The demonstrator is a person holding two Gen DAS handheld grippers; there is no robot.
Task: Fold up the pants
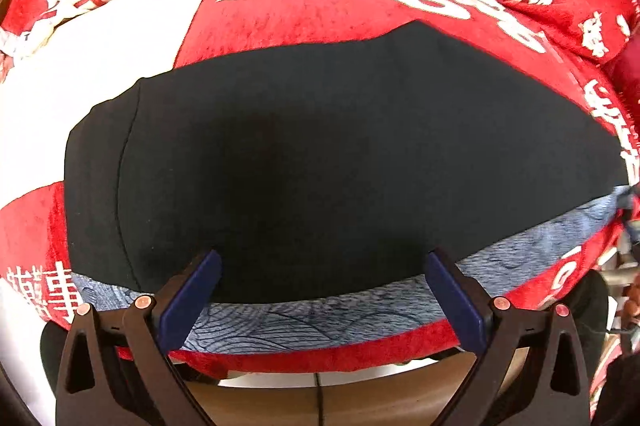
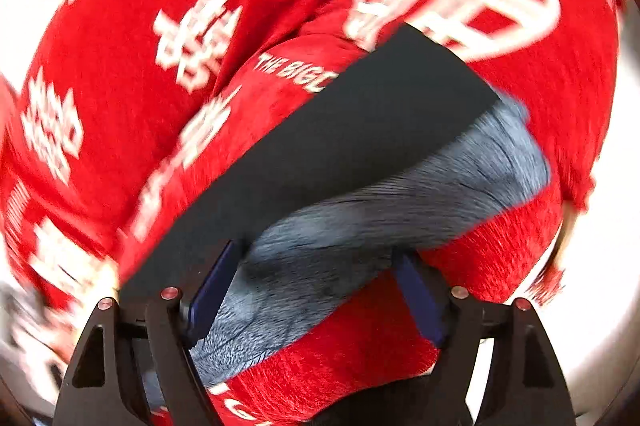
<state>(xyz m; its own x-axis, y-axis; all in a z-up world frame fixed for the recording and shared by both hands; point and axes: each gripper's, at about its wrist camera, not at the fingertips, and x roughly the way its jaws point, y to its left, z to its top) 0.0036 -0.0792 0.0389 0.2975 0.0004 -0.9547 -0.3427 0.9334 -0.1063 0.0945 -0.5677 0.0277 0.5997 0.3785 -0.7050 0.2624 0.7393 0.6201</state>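
Pants [image 1: 320, 145] folded on red blanket [image 1: 320, 1], both grippers' jaws wide, empty.

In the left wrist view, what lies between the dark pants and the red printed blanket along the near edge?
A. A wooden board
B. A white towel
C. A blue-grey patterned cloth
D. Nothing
C: a blue-grey patterned cloth shows as a strip under the near edge of the dark pants, on top of the red blanket.

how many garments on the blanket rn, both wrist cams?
2. Black pants lie flat on the red blanket; a blue-grey patterned garment lies partly beneath their near edge, showing as a strip. More may be hidden underneath.
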